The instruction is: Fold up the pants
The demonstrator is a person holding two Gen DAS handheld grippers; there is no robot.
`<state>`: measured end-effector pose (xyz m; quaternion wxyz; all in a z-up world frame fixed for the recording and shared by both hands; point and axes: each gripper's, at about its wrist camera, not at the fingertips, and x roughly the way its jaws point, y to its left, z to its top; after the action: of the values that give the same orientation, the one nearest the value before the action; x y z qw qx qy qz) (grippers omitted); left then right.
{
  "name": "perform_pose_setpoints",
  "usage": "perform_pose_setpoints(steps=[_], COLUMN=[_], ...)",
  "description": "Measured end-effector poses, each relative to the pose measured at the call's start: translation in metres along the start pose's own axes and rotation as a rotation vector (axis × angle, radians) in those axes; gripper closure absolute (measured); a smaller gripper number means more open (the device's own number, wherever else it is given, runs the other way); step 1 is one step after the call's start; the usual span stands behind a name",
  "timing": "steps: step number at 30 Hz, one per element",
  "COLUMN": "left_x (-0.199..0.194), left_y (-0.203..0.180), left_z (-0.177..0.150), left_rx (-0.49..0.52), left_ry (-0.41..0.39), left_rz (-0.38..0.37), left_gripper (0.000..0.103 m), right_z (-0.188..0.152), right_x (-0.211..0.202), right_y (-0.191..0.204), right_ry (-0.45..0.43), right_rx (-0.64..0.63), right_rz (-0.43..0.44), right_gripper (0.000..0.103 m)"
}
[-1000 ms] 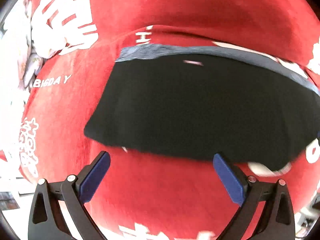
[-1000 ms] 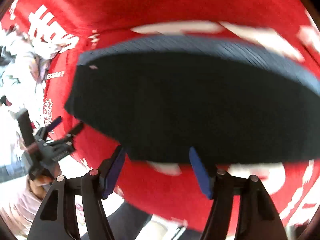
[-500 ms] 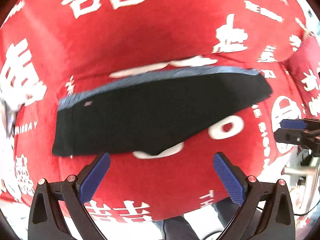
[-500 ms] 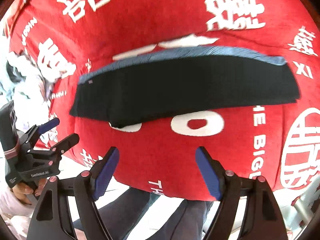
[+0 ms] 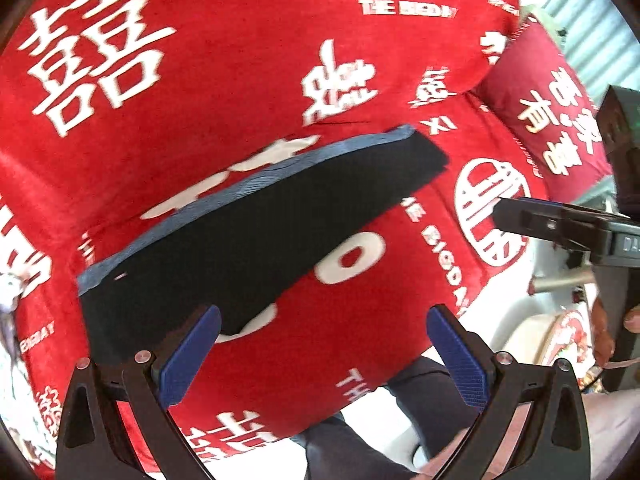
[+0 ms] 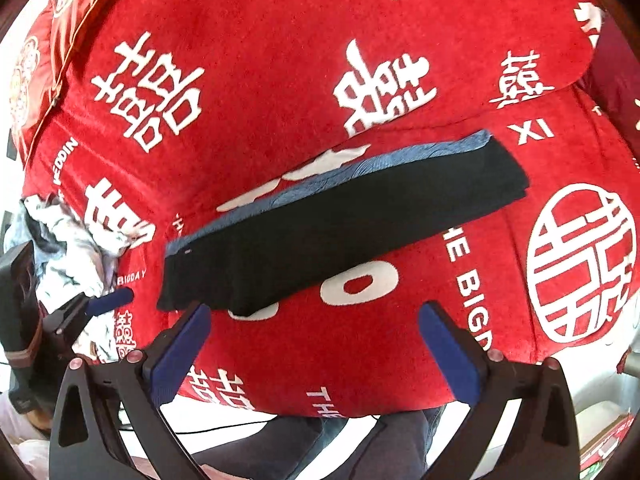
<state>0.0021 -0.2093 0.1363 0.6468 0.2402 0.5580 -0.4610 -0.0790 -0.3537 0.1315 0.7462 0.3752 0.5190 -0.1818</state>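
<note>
Dark folded pants (image 5: 256, 236) with a blue-grey band along the far edge lie flat on the red sofa cover (image 5: 240, 80). My left gripper (image 5: 324, 332) hovers above their near edge, open, with nothing between its blue pads. In the right wrist view the same pants (image 6: 340, 220) lie ahead of my right gripper (image 6: 316, 320). Its jaws are opening wide and hold nothing. Each gripper shows in the other's view: the right gripper (image 5: 520, 216) at the right edge, the left gripper (image 6: 108, 300) at the left.
A red cushion (image 5: 540, 120) with white characters leans at the sofa's right end. A crumpled white and grey cloth (image 6: 68, 248) lies at the left end, and another red cushion (image 6: 40, 60) beyond it. The person's legs (image 6: 320, 440) stand against the sofa's front edge.
Both grippers have risen and drawn back from the pants, which now look smaller and lie free on the sofa. The right gripper's jaws have widened.
</note>
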Motion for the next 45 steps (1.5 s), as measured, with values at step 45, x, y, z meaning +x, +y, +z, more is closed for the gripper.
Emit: perform_pose_setpoints(steps=[45], left_x=[0.055], left_y=[-0.076], left_z=[0.021], left_rx=[0.133], left_ry=[0.180], left_rz=[0.091], left_gripper=[0.000], right_z=[-0.029], right_x=[-0.015], right_y=[-0.093], right_ry=[0.100], right_rx=[0.225], right_rz=[-0.043], right_gripper=[0.000])
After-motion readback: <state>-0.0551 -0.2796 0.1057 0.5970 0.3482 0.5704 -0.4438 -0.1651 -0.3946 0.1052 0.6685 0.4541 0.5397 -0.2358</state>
